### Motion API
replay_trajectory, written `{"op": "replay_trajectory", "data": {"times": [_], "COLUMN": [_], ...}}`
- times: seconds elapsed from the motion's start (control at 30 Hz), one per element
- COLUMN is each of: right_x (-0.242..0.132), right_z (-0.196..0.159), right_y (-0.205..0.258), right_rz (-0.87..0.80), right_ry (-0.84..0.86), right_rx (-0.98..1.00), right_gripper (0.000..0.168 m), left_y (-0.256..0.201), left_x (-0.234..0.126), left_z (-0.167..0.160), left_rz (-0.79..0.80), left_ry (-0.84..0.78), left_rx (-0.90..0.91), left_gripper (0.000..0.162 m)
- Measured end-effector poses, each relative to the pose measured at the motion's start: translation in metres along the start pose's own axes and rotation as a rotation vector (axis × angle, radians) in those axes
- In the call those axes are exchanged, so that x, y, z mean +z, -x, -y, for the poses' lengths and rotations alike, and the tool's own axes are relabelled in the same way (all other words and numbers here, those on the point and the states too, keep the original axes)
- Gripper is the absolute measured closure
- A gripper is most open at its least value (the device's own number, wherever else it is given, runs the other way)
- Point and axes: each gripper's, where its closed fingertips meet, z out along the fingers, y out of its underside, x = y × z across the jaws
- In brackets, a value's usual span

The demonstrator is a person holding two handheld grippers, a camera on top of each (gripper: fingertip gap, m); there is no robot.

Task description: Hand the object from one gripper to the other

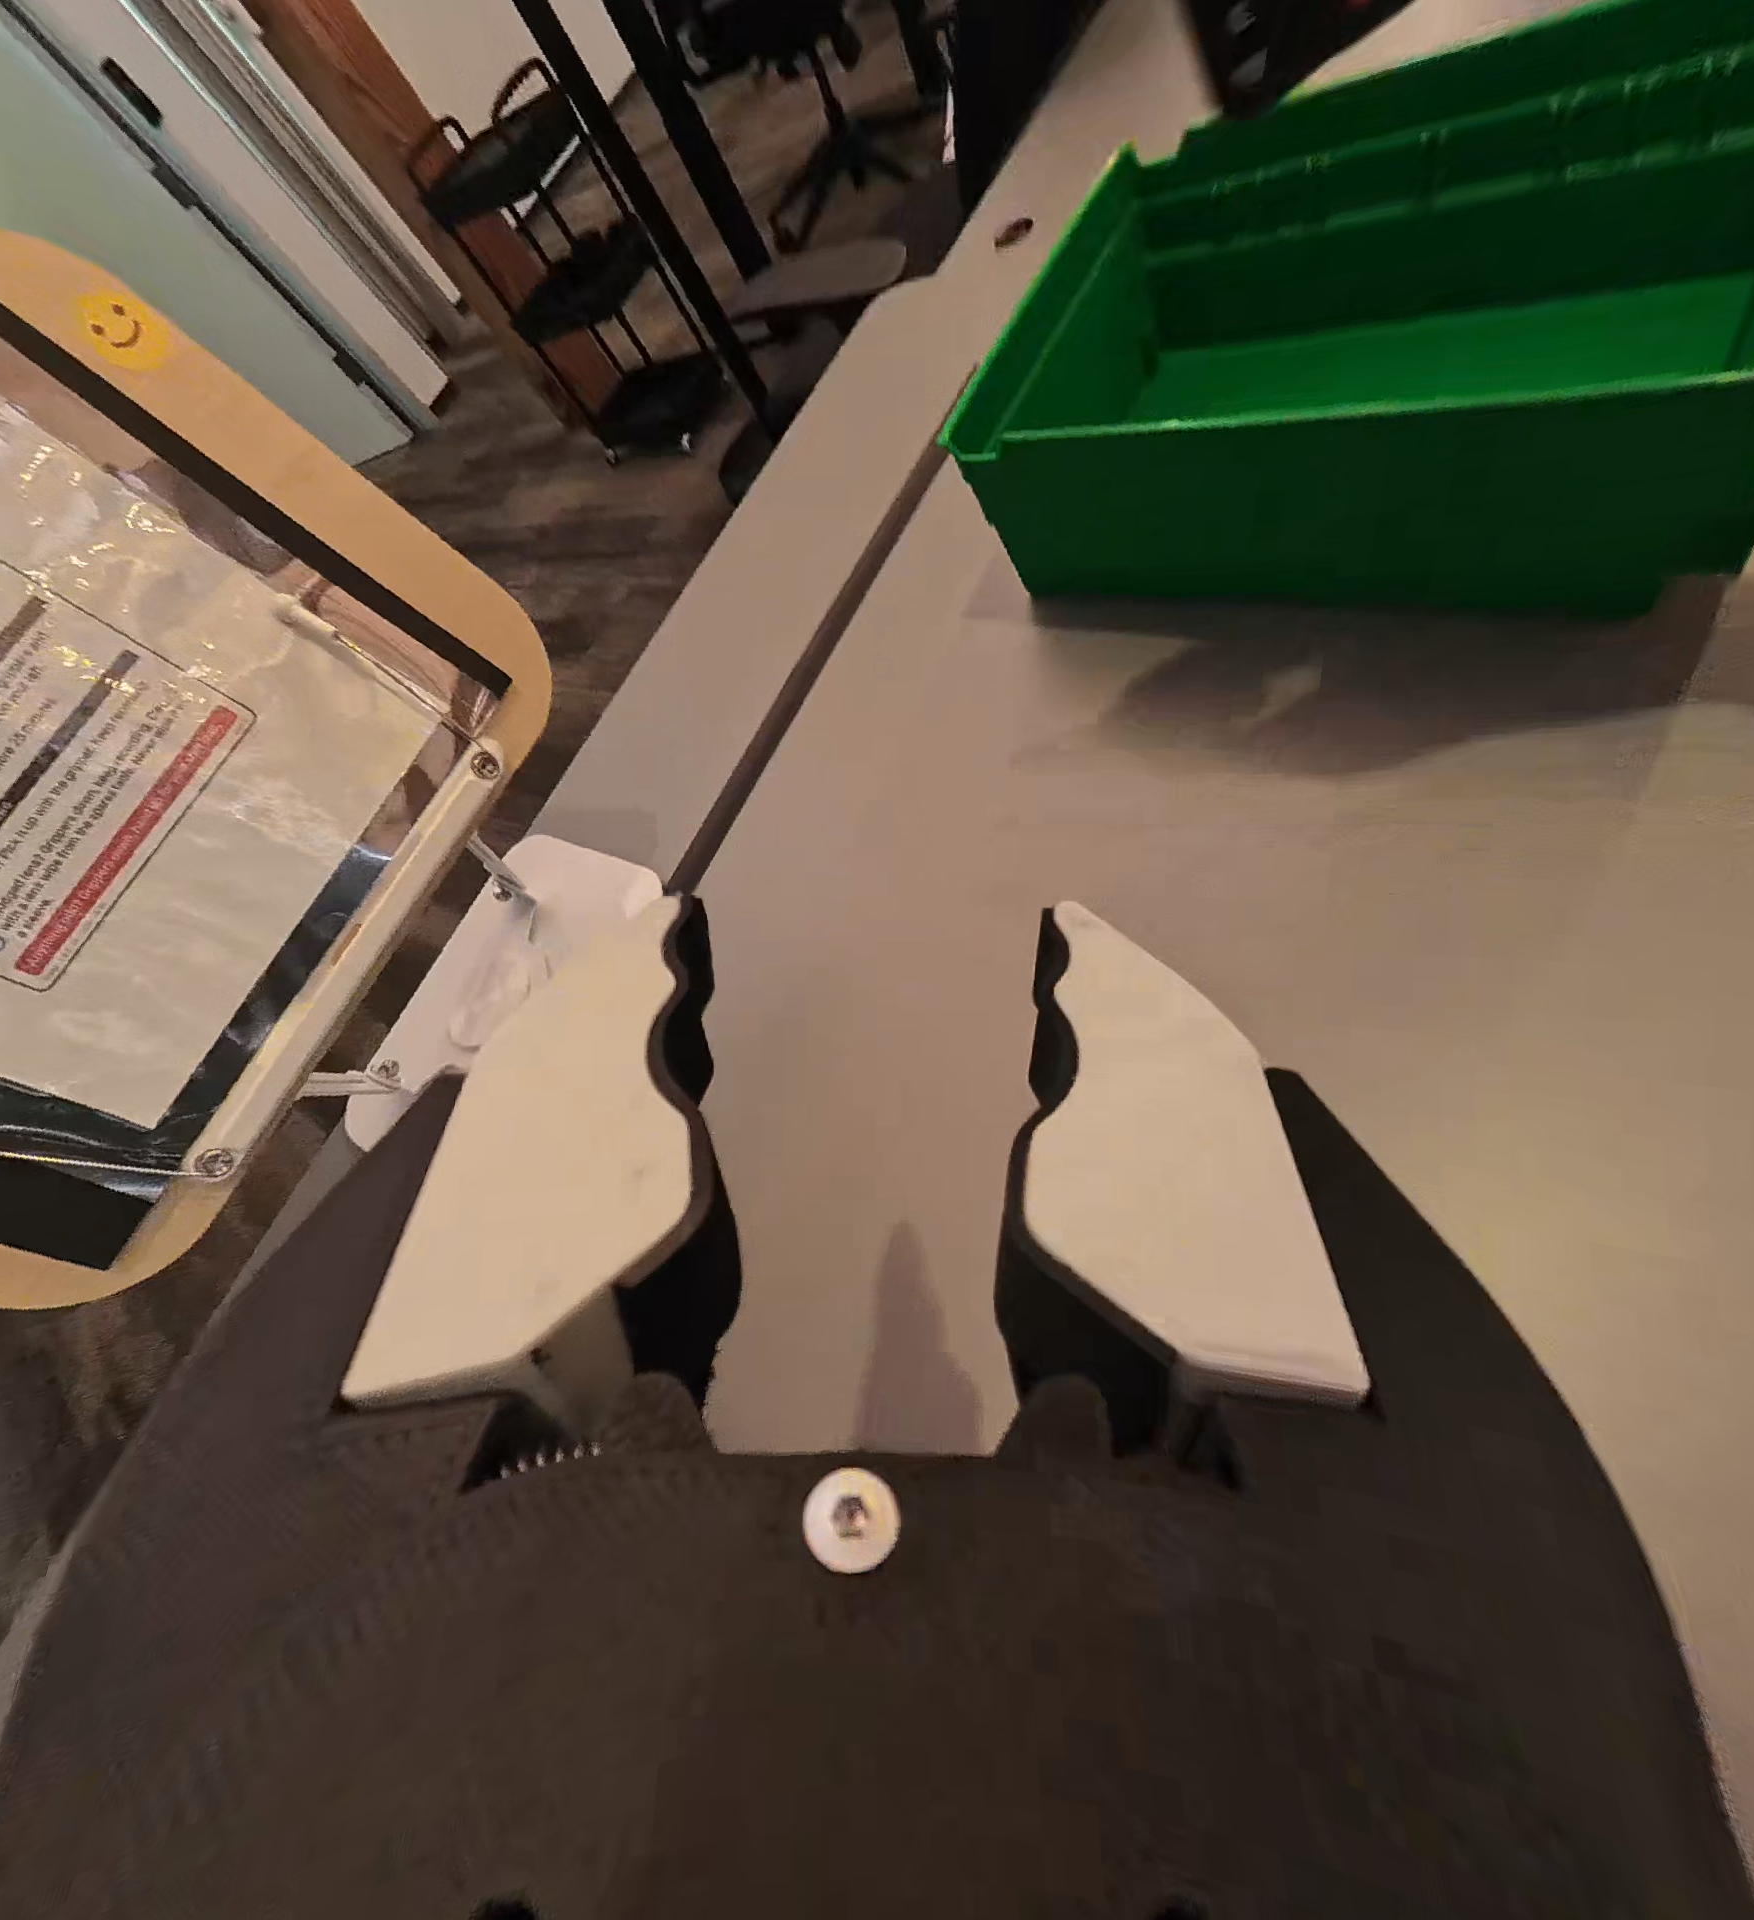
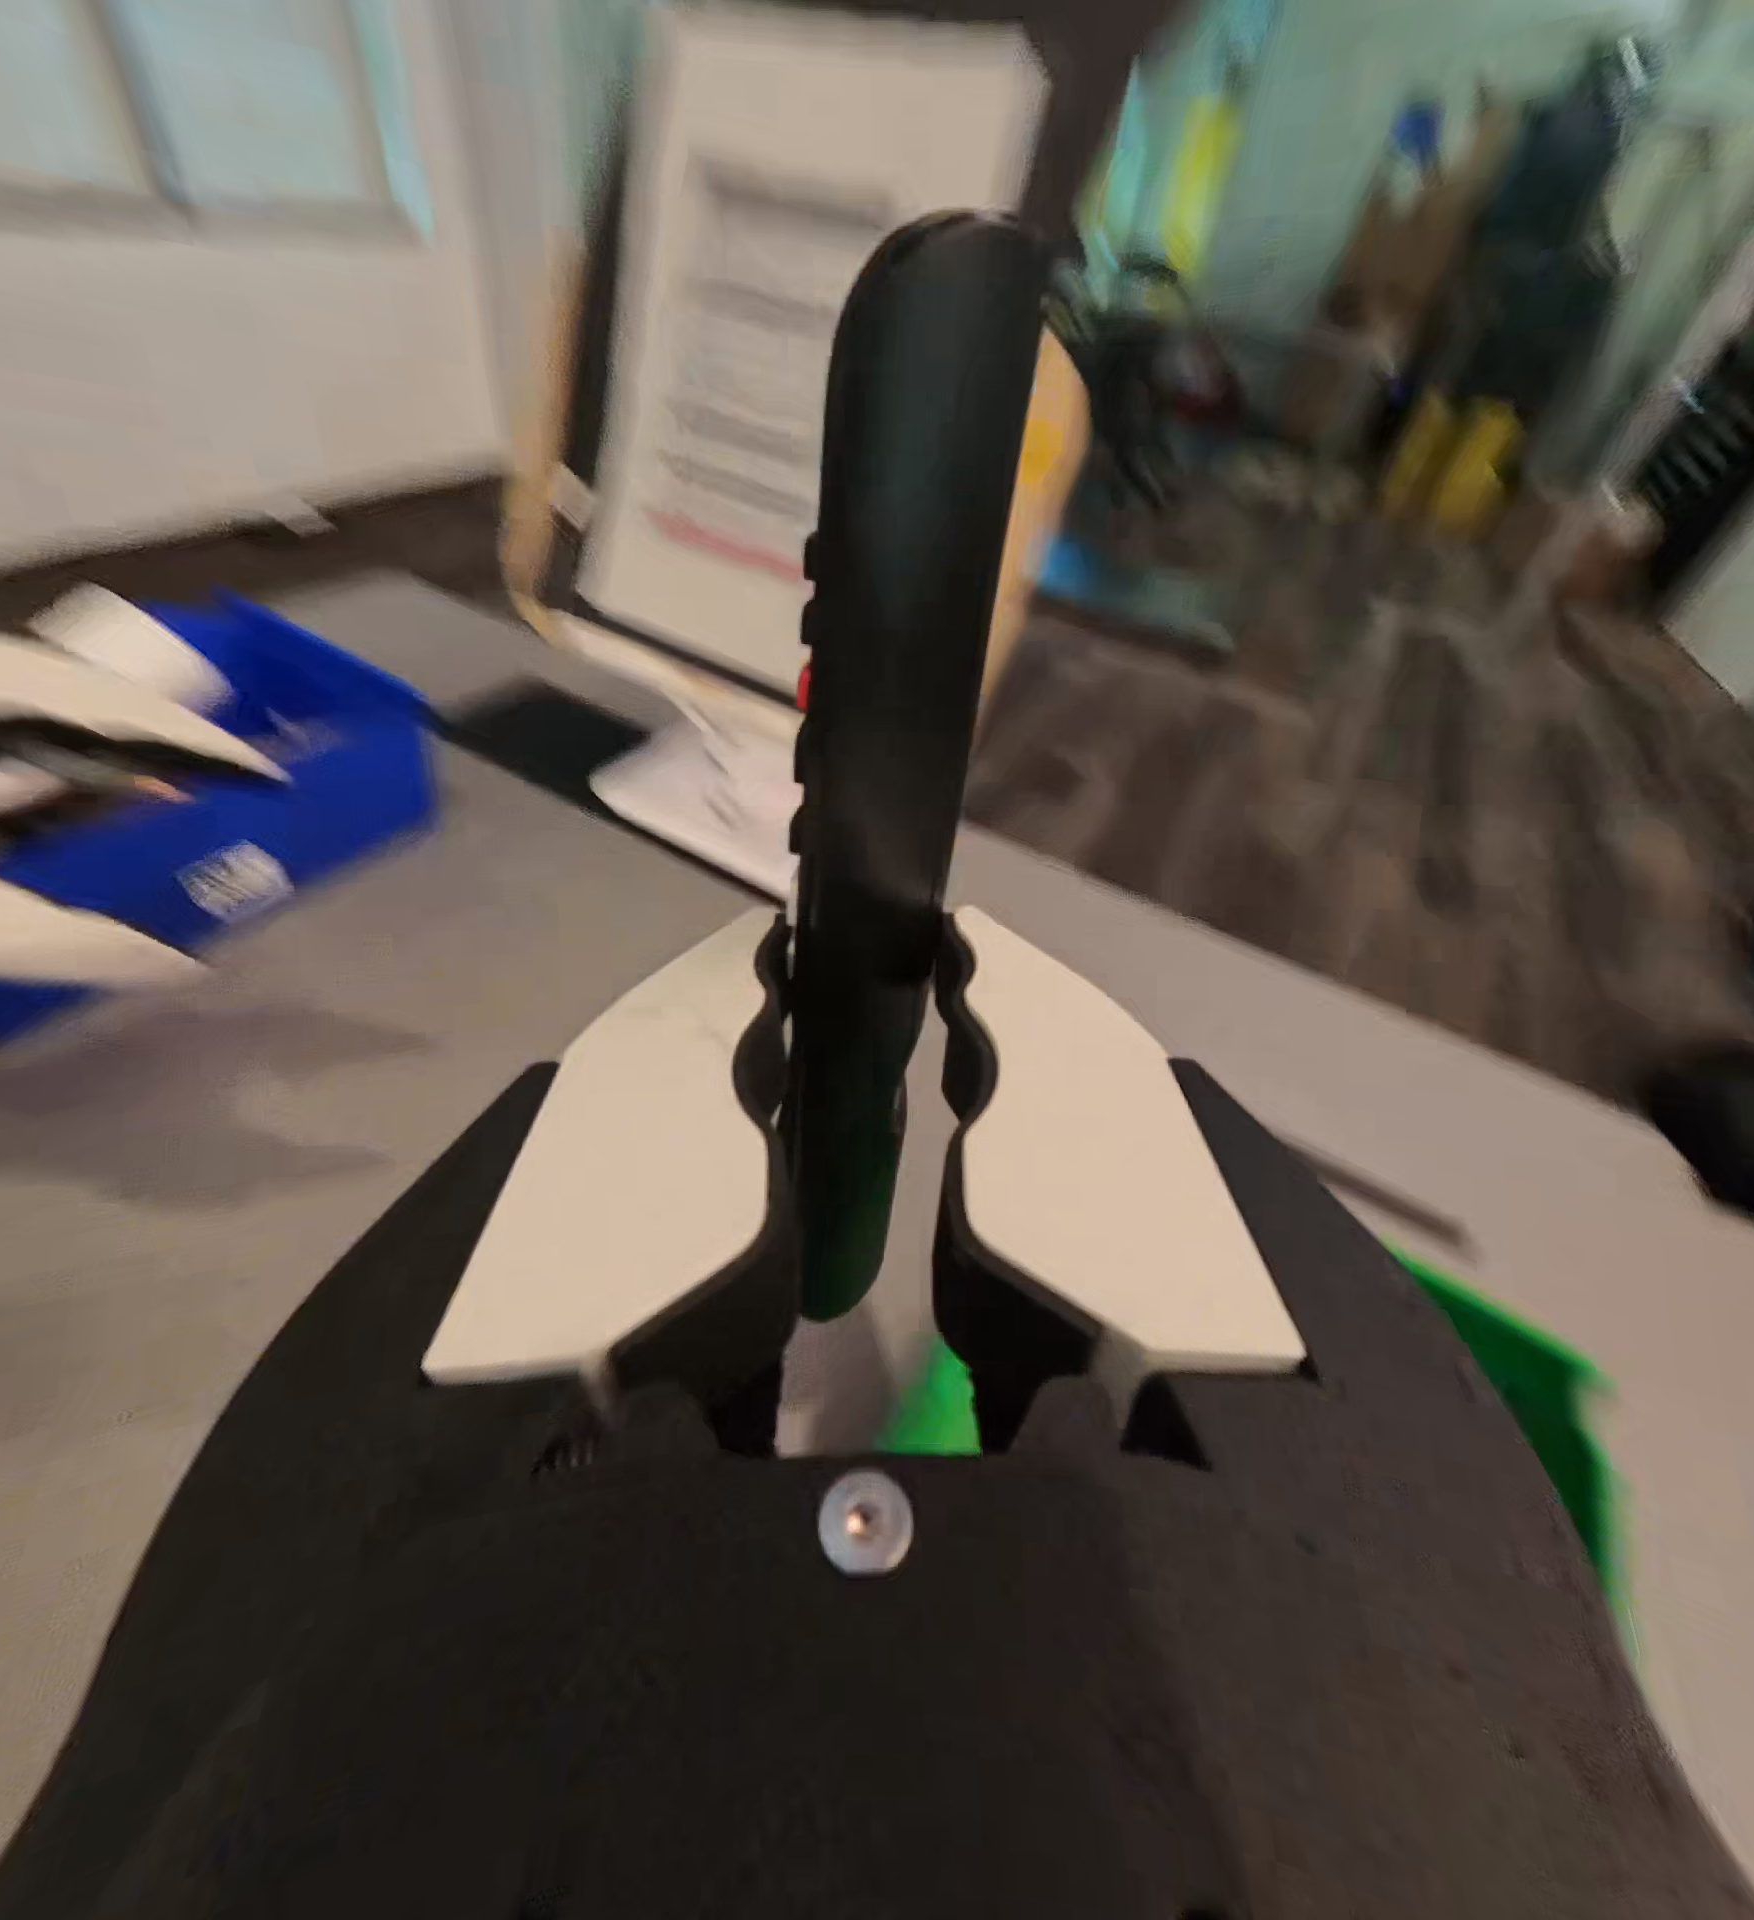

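Left gripper [image 1: 868,920]: jaws spread apart, nothing between them, only bare grey tabletop [image 1: 1216,935] showing in the gap. A framed printed sheet [image 1: 156,748] stands off the table's left edge. A green bin [image 1: 1372,499] sits near the far right of the tabletop; the part of its inside that shows holds nothing.

Right gripper [image 2: 860,925]: jaws closed on a black remote control [image 2: 904,582], clamped near its lower end, the long body standing up beyond the fingertips, side buttons facing left. Left gripper appears blurred at the left edge of this view, in front of a blue bin [image 2: 260,821] near the tabletop's far edge. Green bin edge visible lower right.
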Motion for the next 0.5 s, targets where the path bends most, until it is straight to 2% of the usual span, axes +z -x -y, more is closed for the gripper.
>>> {"op": "replay_trajectory", "data": {"times": [0.03, 0.13, 0.27, 0.37, 0.5], "right_x": [-0.009, -0.027, -0.032, -0.025, -0.017], "right_z": [-0.026, -0.104, -0.189, -0.228, -0.254], "right_y": [-0.026, -0.085, -0.117, -0.123, -0.138], "right_rz": [-0.073, -0.198, -0.194, -0.161, -0.239], "right_ry": [0.103, 0.381, 0.607, 0.681, 0.725], "right_rx": [0.008, 0.122, 0.366, 0.491, 0.556], "right_gripper": [0.142, 0.143, 0.143, 0.143, 0.143], "left_y": [-0.001, -0.005, -0.011, -0.013, -0.017], "left_x": [0.000, -0.001, -0.001, -0.001, 0.000], "left_z": [-0.001, 0.000, -0.001, -0.004, -0.006], "left_rz": [0.001, -0.009, -0.022, -0.023, -0.031], "left_ry": [0.011, 0.016, 0.029, 0.049, 0.070], "left_rx": [0.017, 0.034, 0.045, 0.065, 0.082], "left_gripper": [0.104, 0.111, 0.112, 0.112, 0.115]}}
